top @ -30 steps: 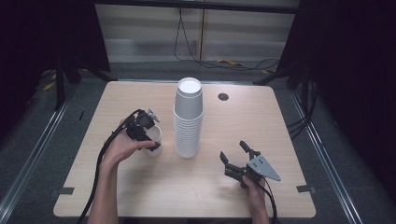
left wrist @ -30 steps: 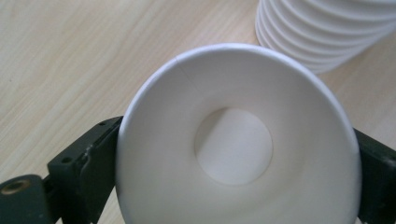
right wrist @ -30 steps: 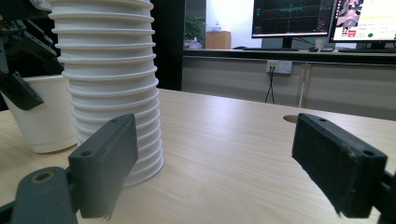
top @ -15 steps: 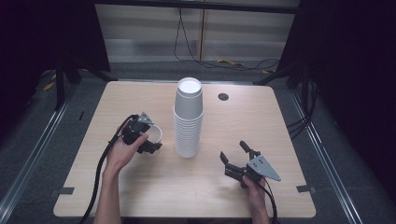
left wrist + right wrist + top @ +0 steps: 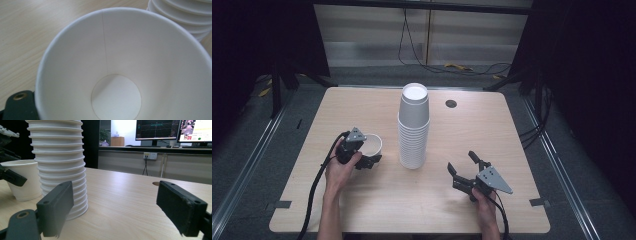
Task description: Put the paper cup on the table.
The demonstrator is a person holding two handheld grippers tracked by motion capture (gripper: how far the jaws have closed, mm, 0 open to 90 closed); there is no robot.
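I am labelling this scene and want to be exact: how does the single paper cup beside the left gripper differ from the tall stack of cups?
The single cup stands upright, mouth up; the stack is of cups turned upside down, bases up. The single cup is low, the stack much taller. The left gripper has just been closing its jaws at the single cup's rim; the stack stands free, with the open right gripper apart from it. Both are plain white paper and rest on the table.
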